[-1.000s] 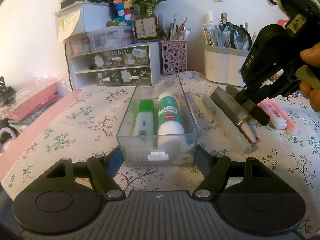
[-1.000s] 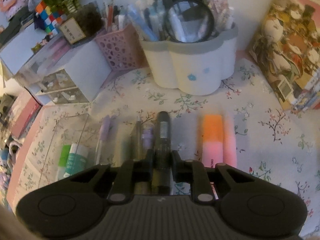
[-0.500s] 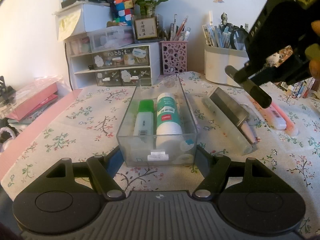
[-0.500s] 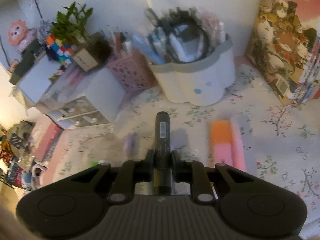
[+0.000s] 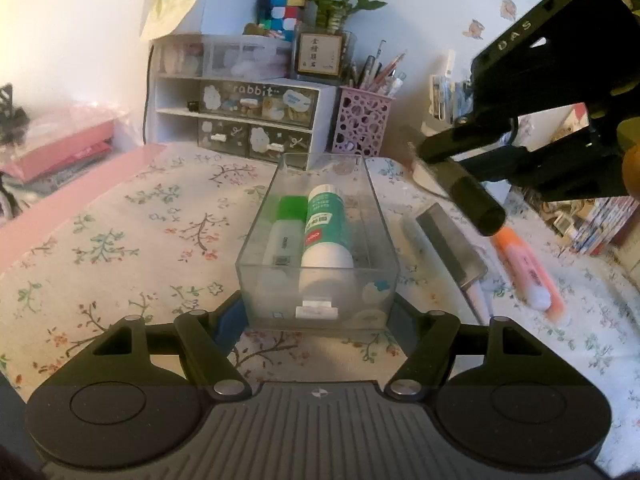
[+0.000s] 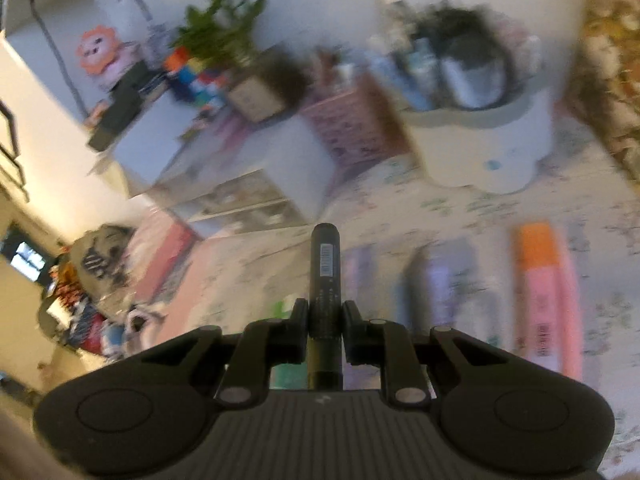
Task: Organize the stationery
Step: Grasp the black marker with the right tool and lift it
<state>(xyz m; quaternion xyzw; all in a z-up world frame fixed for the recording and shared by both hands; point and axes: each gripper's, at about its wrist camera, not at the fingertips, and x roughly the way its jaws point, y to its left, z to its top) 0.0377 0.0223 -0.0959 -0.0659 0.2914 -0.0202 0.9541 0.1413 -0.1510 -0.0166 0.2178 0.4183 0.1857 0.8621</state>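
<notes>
We grip black marker (image 6: 325, 280) lengthwise in right gripper (image 6: 324, 334), airborne right of clear bin (image 5: 256, 232), probably bound there. Left gripper (image 5: 318, 320) spread wide, bracing bin's near end; contact unclear.

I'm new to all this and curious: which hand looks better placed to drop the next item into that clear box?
The right. The right gripper is already clamped on a black marker, lifted off the cloth beside the clear box. The left gripper only straddles that box's near end, holding nothing to put in.
</notes>
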